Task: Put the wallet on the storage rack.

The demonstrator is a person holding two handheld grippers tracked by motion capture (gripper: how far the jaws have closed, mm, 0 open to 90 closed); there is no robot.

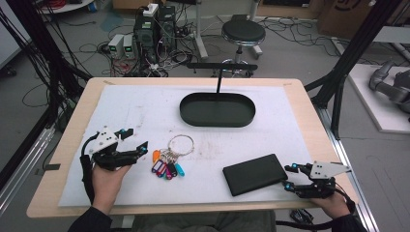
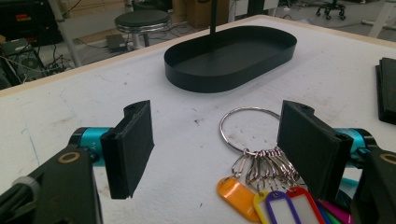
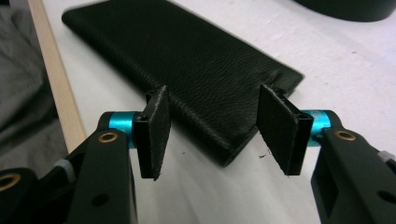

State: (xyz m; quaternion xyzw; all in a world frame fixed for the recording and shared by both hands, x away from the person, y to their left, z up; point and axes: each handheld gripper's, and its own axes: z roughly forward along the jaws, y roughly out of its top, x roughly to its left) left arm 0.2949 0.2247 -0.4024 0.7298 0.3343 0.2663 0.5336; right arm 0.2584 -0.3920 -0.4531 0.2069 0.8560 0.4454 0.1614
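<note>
Right gripper (image 3: 210, 133) sits half-open around the black wallet's (image 3: 187, 60) corner, not pinching; left gripper (image 2: 217, 149) gapes wide, farther from the wallet.

My left gripper (image 1: 137, 140) was a black frame with a pale grey three-cornered plate bolted on top, dotted with small dark screws, and turquoise collars sat behind its flat black pads (image 2: 130, 149) — squared slabs with a matte, rubbery face. Brass-ringed pivots showed on the dark arms behind them. My right gripper (image 1: 289, 177) was built the same: grey plate, black body, turquoise sleeves at the finger roots. A black cable trailed from each one toward me. I wore dark sleeves — black at the cuffs — and greyish trousers.
</note>
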